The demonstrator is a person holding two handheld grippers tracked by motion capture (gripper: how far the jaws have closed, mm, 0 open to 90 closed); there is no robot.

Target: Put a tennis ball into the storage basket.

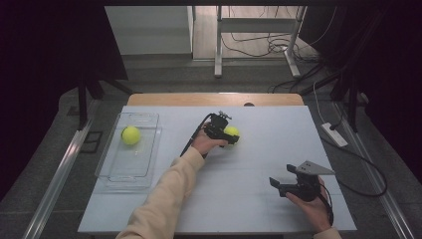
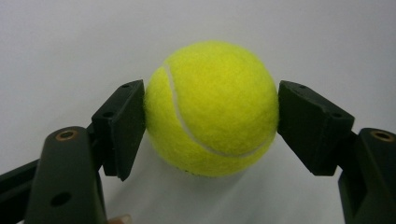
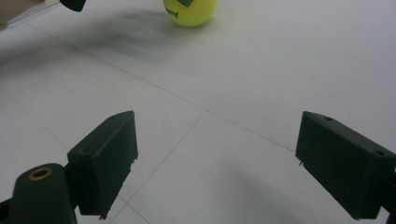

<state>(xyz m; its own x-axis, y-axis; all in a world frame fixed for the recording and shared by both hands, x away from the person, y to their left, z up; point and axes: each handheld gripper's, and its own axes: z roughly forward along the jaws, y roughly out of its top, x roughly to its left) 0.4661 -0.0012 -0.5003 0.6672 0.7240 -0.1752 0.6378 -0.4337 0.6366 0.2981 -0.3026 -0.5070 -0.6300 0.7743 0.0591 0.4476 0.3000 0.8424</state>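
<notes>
Yellow-green felt identifies the tennis ball (image 2: 212, 108), which rests on the white table (image 1: 259, 199) near its centre. The left gripper (image 2: 210, 121) has both jaws pressed against opposite sides of this ball, gripping it. In the high view, the left gripper (image 1: 226, 134) sits at the ball (image 1: 232, 132), with the left hand (image 1: 206, 143) behind it. The right gripper (image 1: 279, 184) is held above the table's near right area, jaws spread wide with nothing between them. A second tennis ball (image 1: 131, 135) lies inside the clear tray (image 1: 149, 149) at the table's left.
</notes>
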